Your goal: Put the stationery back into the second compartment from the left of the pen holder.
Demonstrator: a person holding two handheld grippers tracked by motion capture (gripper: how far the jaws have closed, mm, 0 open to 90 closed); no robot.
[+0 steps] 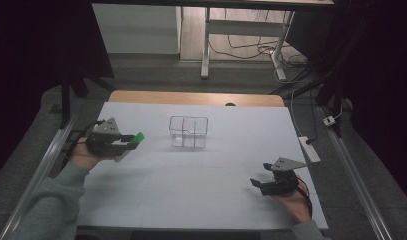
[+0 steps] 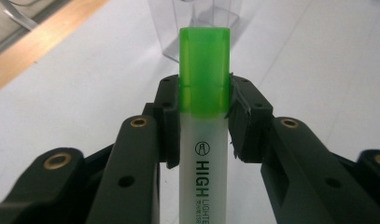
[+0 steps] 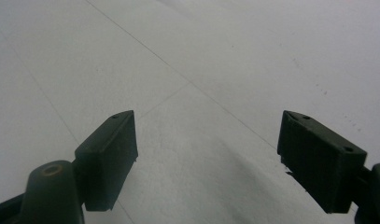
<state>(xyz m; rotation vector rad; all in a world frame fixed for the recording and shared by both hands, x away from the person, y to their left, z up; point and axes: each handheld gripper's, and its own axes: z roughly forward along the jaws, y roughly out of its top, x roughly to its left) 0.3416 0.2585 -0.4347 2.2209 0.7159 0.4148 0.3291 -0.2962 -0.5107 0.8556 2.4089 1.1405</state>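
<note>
My left gripper (image 1: 131,142) is shut on a highlighter (image 2: 204,107) with a pale body and a bright green cap (image 1: 137,139); the cap sticks out past the pads and points toward a clear plastic organizer box (image 1: 189,132) with compartments at the table's middle back. In the left gripper view the pads press the pen just below the cap, and the clear box (image 2: 197,23) stands beyond it. My right gripper (image 1: 258,176) rests low at the front right of the white table (image 1: 201,175), its jaws wide apart with nothing between them; its own view shows the gripper (image 3: 206,154) over bare white surface.
A wooden strip (image 1: 196,98) runs along the table's far edge. A white power strip (image 1: 309,149) lies off the right edge, with metal rails on both sides. Desk legs and cables stand on the floor behind.
</note>
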